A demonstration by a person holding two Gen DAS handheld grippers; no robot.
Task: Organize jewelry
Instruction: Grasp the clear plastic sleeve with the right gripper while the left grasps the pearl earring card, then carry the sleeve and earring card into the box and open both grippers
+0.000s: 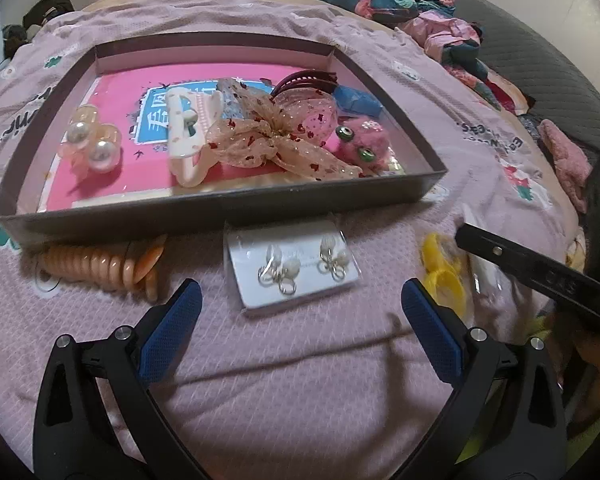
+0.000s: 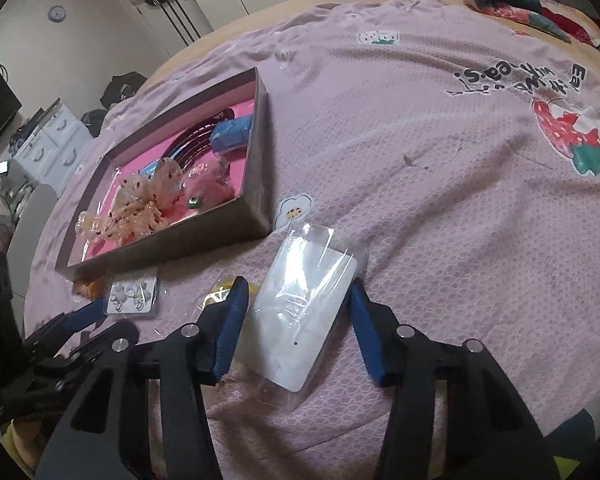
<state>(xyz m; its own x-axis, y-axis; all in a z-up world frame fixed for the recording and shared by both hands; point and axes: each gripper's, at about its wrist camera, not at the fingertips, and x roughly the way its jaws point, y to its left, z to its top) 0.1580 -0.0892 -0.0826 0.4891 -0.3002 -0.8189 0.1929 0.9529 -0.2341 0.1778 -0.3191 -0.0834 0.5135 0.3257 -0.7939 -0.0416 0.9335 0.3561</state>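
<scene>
Jewelry tray (image 1: 228,216) on pink printed bedspread (image 2: 420,152), bedroom, wall clock (image 2: 56,13)

Right hand-held gripper (image 2: 296,312) pads against clear packet (image 2: 304,312) on bedspread (image 2: 440,184).

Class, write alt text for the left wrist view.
Open left tongs hover over a card of pearl earrings on a pink bedspread. Behind it, a shallow box holds hair accessories.
</scene>
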